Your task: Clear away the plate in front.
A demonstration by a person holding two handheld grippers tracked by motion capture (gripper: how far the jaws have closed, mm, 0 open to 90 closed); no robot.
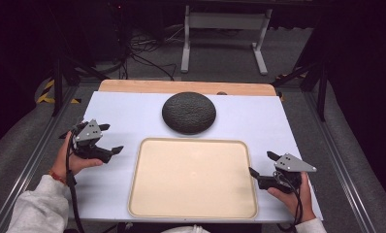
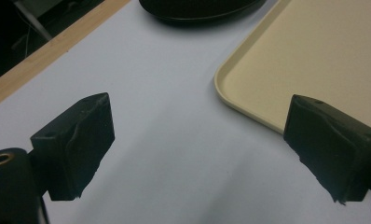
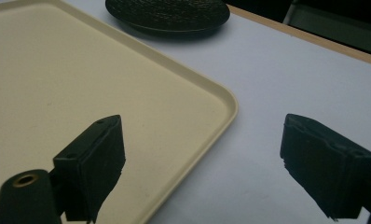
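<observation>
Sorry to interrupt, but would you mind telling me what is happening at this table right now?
A person sits at the table with a two-jaw gripper in each hand. The left gripper and the right gripper both stand open and hold nothing, one at each side of an empty beige tray. A dark round dish lies just beyond the tray on the pale sheet, untouched.

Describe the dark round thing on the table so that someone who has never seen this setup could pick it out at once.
Start from the pale blue table top and find the big beige tray near the person. Just beyond the tray's far edge, on the bare surface, lies the dark round plate. It is the one black, textured, circular thing there; the tray is pale and rectangular.
</observation>
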